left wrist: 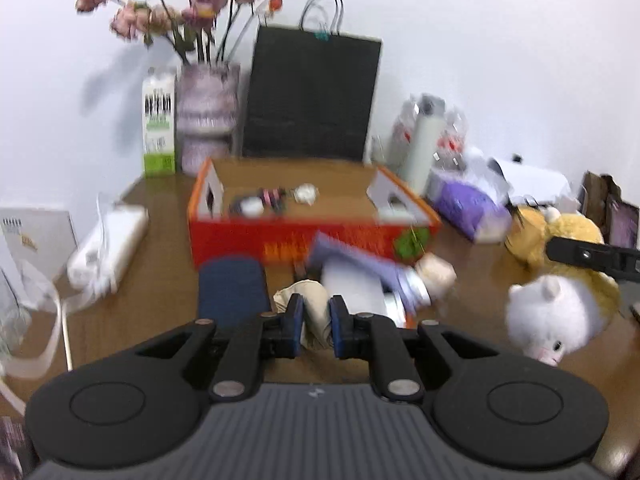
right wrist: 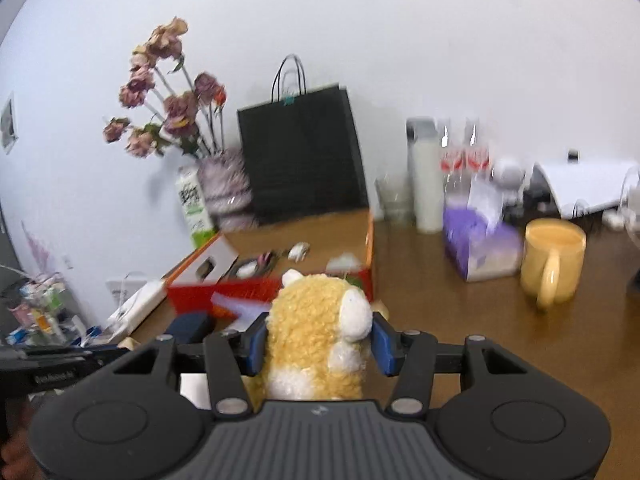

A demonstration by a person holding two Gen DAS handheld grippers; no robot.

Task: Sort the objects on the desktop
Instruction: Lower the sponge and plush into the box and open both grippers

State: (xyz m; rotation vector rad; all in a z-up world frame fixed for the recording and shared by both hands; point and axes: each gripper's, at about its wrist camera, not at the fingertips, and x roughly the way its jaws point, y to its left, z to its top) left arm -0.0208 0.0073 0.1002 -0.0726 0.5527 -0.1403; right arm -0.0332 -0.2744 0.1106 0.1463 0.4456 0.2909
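The left gripper (left wrist: 316, 322) pinches a beige cloth bundle (left wrist: 314, 316) between narrow jaws, with the red cardboard box (left wrist: 280, 240) at twelve o'clock beyond it. The right gripper (right wrist: 320, 344) clamps a yellow-and-white plush toy (right wrist: 316, 332); a yellow mug (right wrist: 554, 260) stands at two o'clock on the wooden desk (right wrist: 460, 320).
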